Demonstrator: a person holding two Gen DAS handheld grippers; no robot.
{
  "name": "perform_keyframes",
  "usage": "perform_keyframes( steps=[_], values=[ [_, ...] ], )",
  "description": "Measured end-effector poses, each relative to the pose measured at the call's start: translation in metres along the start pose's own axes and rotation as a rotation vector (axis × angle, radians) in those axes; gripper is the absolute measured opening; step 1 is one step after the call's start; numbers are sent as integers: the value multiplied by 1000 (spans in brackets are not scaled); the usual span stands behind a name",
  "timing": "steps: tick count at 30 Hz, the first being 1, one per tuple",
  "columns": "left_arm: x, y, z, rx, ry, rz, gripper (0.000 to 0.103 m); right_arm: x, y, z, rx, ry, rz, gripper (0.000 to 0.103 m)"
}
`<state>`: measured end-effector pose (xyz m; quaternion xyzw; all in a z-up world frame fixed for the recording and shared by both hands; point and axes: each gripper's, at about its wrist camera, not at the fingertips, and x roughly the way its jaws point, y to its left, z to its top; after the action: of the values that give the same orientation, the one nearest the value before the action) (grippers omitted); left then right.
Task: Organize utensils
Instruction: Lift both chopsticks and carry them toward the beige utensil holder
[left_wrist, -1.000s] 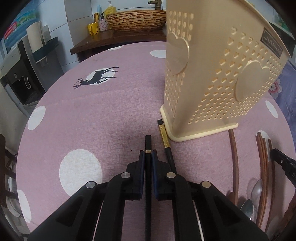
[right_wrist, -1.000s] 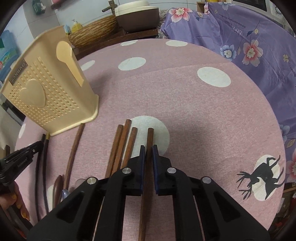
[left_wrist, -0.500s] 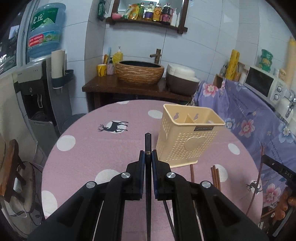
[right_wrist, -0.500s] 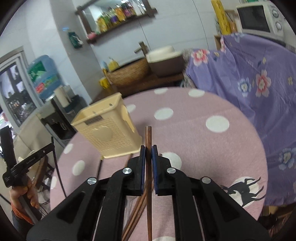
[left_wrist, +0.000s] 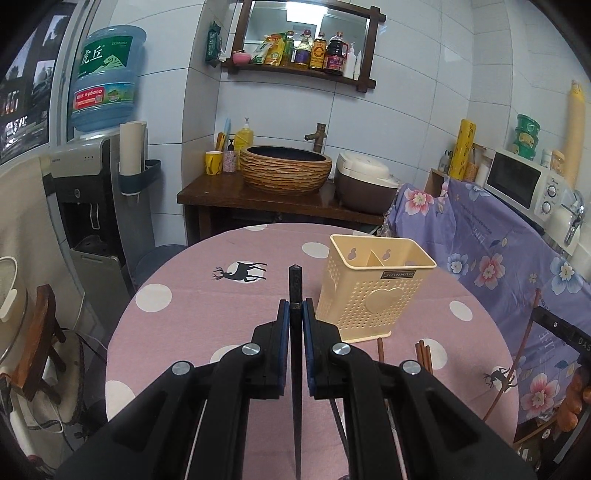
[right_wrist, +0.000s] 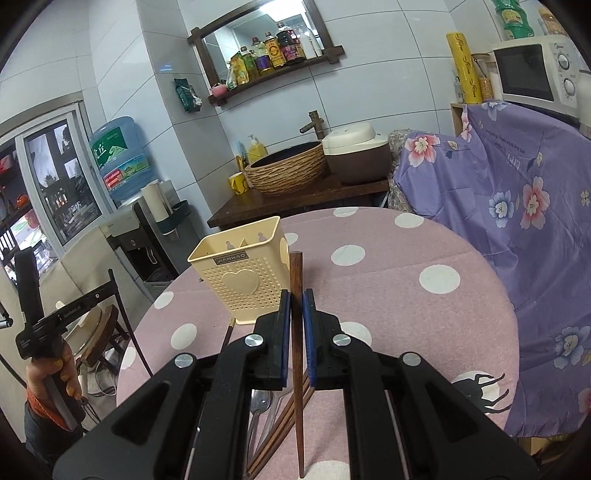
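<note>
Our left hand-held gripper (left_wrist: 295, 314) clamps a black chopstick (left_wrist: 294, 280), our right hand-held gripper (right_wrist: 295, 301) a brown chopstick (right_wrist: 295, 269), both now lifted off the table (left_wrist: 207, 306), above the cream holder (left_wrist: 373, 291)

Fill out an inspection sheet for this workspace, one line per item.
Surface: round table under a pink cloth with white dots and deer prints.
Job's things: cream utensil holder upright on the table, divider visible, nothing seen inside; brown chopsticks and spoons lie loose on the cloth near the holder.
Clutter: nothing seen beyond the utensils.
Grippers: left gripper shut on a black chopstick; right gripper shut on a brown chopstick; both held above the table.
Cables: a thin dark cord runs by the left hand.
Surroundings: water dispenser, woven basin, rice cooker, microwave.
</note>
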<state>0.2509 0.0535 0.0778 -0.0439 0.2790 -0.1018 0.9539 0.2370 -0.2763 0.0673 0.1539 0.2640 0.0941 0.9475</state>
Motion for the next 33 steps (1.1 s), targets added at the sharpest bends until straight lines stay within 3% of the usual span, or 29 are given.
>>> perform_keyframes(
  steps=[19,27,33],
  values=[
    [-18,8,25,-23,-57,-14,9,2,31,23,-96,-3,53,8],
    [-26,5,61,-22,-64,-66,9,-1,43,61,-139,-22,75,8],
    [-40,-6,108,-4,-123,-78,9,-3,67,109,-173,-59,102,8]
  ],
)
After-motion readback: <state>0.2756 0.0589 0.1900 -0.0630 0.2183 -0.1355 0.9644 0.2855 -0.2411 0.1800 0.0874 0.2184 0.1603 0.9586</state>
